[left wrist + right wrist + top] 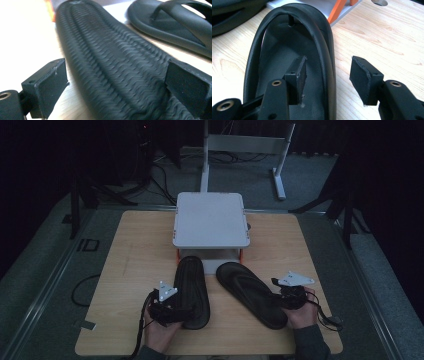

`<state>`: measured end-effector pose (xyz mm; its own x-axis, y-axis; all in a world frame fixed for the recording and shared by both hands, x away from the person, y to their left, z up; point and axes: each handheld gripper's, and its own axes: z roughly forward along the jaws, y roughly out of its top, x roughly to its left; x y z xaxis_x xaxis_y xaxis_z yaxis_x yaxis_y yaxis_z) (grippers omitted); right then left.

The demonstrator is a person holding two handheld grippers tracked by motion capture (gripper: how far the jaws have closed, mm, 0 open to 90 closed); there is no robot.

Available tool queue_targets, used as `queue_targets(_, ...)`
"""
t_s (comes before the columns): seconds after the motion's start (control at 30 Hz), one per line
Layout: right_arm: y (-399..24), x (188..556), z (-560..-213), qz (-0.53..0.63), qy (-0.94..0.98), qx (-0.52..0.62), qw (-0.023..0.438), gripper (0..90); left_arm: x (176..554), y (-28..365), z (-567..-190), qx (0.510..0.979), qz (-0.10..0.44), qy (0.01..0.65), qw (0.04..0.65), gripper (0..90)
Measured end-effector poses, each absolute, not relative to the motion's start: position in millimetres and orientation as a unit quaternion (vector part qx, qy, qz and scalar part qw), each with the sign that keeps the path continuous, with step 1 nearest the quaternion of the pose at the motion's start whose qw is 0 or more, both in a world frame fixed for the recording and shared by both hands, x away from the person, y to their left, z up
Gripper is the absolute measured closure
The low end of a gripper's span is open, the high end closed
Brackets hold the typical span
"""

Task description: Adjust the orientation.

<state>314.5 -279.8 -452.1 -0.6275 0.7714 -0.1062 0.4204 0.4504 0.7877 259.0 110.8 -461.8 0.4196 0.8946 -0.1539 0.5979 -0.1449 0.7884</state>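
Two black rubber-like sandals lie on a pale wooden table (130, 250) whose smooth top shows fine grain in the right gripper view. The overturned sandal (105, 62), near the left gripper (167, 312), shows a matt sole ribbed with wavy tread lines. The upright sandal (287, 50), at the right gripper (327, 80), has a smooth, faintly sheened strap and a matt, finely textured footbed. The gripper jaws are matt black plastic, scuffed pale along their edges, with brass-coloured rings around the screw holes. At the table's far edge, a small stand (211, 220) has a smooth, matt light-grey top and glossy orange legs.
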Motion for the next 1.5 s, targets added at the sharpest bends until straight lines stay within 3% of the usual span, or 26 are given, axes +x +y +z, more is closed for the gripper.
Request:
queue_targets(0.13, -280.6, 314.3, -451.3, 0.379, 0.819, 0.363, 0.233, 46.3, 256.0, 122.4, -465.8, 0.722, 0.158, 0.524, 0.423, 4.1)
queue_targets(0.3, -279.5, 314.2, -451.6, 0.38, 0.819, 0.361, 0.233, 46.2, 265.7, 131.2, -478.0, 0.706, 0.085, 0.538, 0.453, 1.4)
queue_targets(0.43, -279.3, 314.3, -451.5, 0.38, 0.819, 0.361, 0.233, 46.0, 273.8, 122.5, -481.3, 0.725, 0.047, 0.515, 0.454, 1.5)
queue_targets(0.63, -280.2, 313.7, -450.5, 0.382, 0.818, 0.361, 0.235, 46.0, 268.8, 93.9, -464.0, 0.772, 0.117, 0.472, 0.41, 2.7)
queue_targets(0.77, -280.9, 313.6, -450.0, 0.384, 0.817, 0.36, 0.236, 46.0, 262.0, 75.3, -445.8, 0.78, 0.15, 0.438, 0.421, 14.2)
queue_targets(0.87, -280.9, 313.4, -449.9, 0.385, 0.817, 0.36, 0.236, 46.0, 262.8, 58.8, -435.6, 0.79, 0.14, 0.409, 0.436, 21.5)
queue_targets(1.13, -282.5, 312.4, -448.9, 0.387, 0.816, 0.358, 0.236, 46.0, 270.6, 14.5, -423.1, 0.809, 0.117, 0.352, 0.456, 22.5)
queue_targets(1.2, -282.9, 312.1, -448.2, 0.389, 0.815, 0.358, 0.236, 46.0, 273.5, 6.5, -421.2, 0.813, 0.101, 0.33, 0.469, 27.3)
queue_targets(1.5, -286.2, 308.9, -444.6, 0.398, 0.811, 0.359, 0.236, 45.9, 282.0, 1.8, -410.6, 0.821, 0.146, 0.31, 0.457, 28.5)
